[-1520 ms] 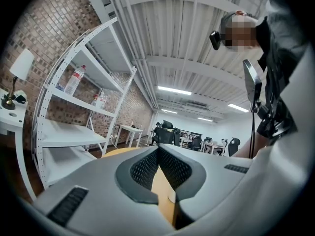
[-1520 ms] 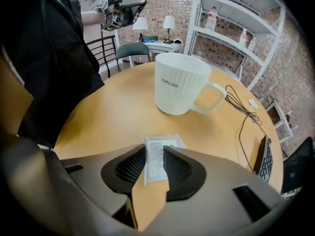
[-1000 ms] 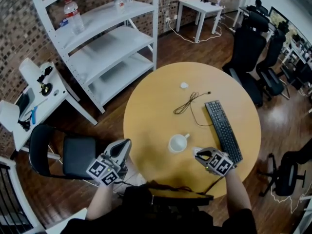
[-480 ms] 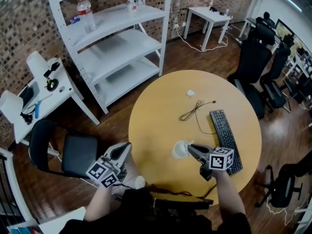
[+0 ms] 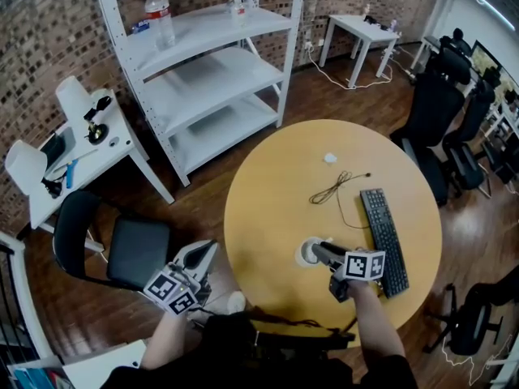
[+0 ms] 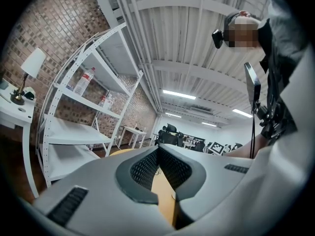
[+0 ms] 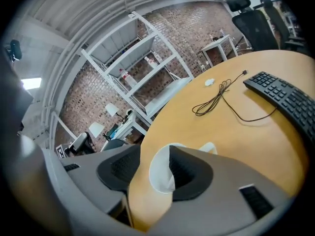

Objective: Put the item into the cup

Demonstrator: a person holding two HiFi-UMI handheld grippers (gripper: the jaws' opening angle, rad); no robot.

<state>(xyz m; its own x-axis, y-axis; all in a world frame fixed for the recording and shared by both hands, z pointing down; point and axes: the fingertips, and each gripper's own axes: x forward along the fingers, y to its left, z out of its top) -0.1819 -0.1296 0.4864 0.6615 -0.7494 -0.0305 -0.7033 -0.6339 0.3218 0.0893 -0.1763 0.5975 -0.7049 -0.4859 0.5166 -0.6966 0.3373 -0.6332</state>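
1. At 7 o'clock on the round counter (image 5: 268, 209), close to my edge, the right hand-held gripper (image 5: 319, 250) hangs over the white cup (image 7: 158, 176). Its jaws are opening. The right gripper view shows only the cup between the pads, which straddle it without pressing on it.
2. I judge this to be the release step. I cannot make out the item in any view: it is not between the pads and not on the bare wood beside the cup. It may lie inside the cup, but the rim and the jaw hide the inside.
3. The left hand-held gripper (image 5: 205, 251) is closed on nothing, its pads meeting at the tips. It is off the counter at about 8 o'clock, above the floor by the chair.
4. My next move calls for lifting the right hand-held gripper straight up with the jaws wide. That way neither pad catches the rim or handle and tips the cup. Then I would look down into it.
5. Count:
   - two hand-held grippers
   - one cup
   - one keyboard (image 5: 386, 229) at 3 to 4 o'clock
   - one dark cable (image 5: 334, 187) coiled toward 12 o'clock
   - one small white object (image 5: 330, 158) near the far rim at 12 o'clock
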